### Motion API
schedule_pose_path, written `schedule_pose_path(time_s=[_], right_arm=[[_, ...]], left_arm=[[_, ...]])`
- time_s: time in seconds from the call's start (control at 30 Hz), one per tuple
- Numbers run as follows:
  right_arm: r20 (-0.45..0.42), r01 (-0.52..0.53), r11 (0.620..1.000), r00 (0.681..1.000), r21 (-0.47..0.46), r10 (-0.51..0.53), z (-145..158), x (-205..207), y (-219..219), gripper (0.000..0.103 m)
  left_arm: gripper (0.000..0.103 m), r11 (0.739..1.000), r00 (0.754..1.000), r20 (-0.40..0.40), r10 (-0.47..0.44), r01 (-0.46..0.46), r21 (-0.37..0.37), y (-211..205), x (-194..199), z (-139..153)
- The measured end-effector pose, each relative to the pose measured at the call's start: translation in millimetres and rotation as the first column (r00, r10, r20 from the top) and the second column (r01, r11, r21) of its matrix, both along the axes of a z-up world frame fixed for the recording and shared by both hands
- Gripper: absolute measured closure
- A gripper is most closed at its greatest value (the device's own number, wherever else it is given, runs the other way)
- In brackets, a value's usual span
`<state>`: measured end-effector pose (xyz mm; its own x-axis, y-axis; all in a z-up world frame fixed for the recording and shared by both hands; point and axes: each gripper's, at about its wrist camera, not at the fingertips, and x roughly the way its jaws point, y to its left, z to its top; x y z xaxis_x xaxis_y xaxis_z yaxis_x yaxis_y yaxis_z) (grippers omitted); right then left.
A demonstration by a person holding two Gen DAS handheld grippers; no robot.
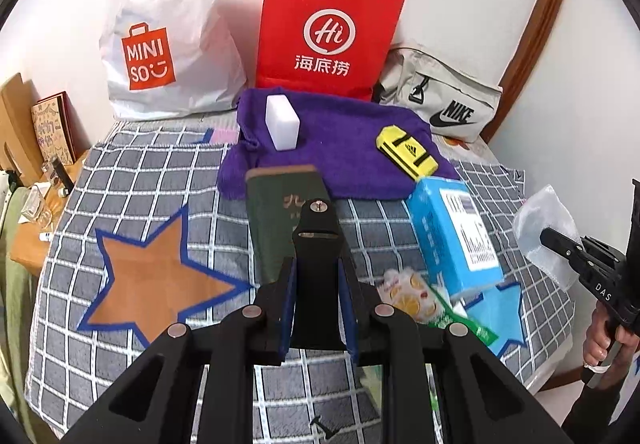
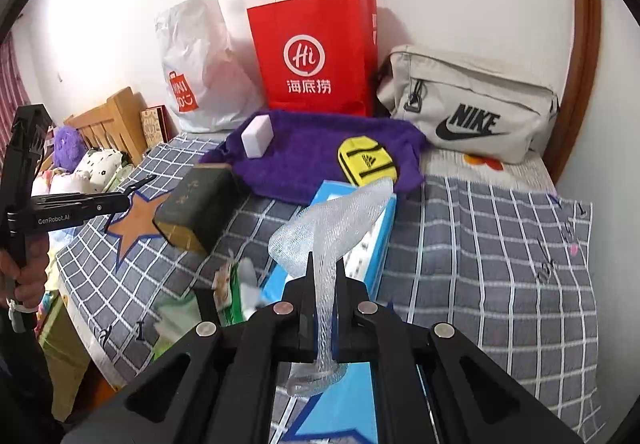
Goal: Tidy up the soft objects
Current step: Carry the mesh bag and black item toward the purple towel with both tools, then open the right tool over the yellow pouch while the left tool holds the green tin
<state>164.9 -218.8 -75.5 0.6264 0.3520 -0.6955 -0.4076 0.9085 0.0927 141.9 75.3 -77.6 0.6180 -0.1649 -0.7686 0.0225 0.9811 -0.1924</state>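
A: What lies ahead of the left gripper (image 1: pixel 316 272)?
B: Its jaws stand apart around a black mount piece; whether they pinch it, I cannot tell. A dark green book (image 1: pixel 280 212) sits past them, partly hidden.
A: And the right gripper (image 2: pixel 322 280)?
B: Clamped on a translucent foam net sleeve (image 2: pixel 332 220), above the blue tissue pack (image 2: pixel 374 240). Beyond: fuzzy purple towel (image 2: pixel 304 160), yellow pouch (image 2: pixel 366 160).

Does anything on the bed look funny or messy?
Yes. A torn-open green snack wrapper lies crumpled beside the blue box. The white block stands tilted on the rumpled purple towel, and the right gripper pinches a floppy clear mesh sleeve.
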Motion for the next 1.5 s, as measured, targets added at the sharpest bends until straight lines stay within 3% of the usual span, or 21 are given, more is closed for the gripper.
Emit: schedule_pose_path(time_s=[0.47, 0.8, 1.5], right_arm=[[0.011, -0.019, 0.999, 1.000, 0.039, 0.018, 14.4, 84.4, 19.1, 0.099], [0.015, -0.041, 0.999, 0.999, 0.033, 0.041, 10.0, 138.4, 34.5, 0.099], [-0.095, -0.153, 0.988, 0.984, -0.026, 0.150, -44.7, 211.2, 76.2, 0.099]], left_arm=[[0.083, 0.998, 0.999, -0.012, 0.050, -0.050, -0.032, 12.5, 67.3, 7.6], [0.083, 0.995, 0.996, -0.039, 0.084, -0.086, -0.051, 28.2, 111.5, -2.3], [0.083, 0.985, 0.983, -0.124, 0.134, -0.146, -0.095, 50.4, 191.4, -34.8]])
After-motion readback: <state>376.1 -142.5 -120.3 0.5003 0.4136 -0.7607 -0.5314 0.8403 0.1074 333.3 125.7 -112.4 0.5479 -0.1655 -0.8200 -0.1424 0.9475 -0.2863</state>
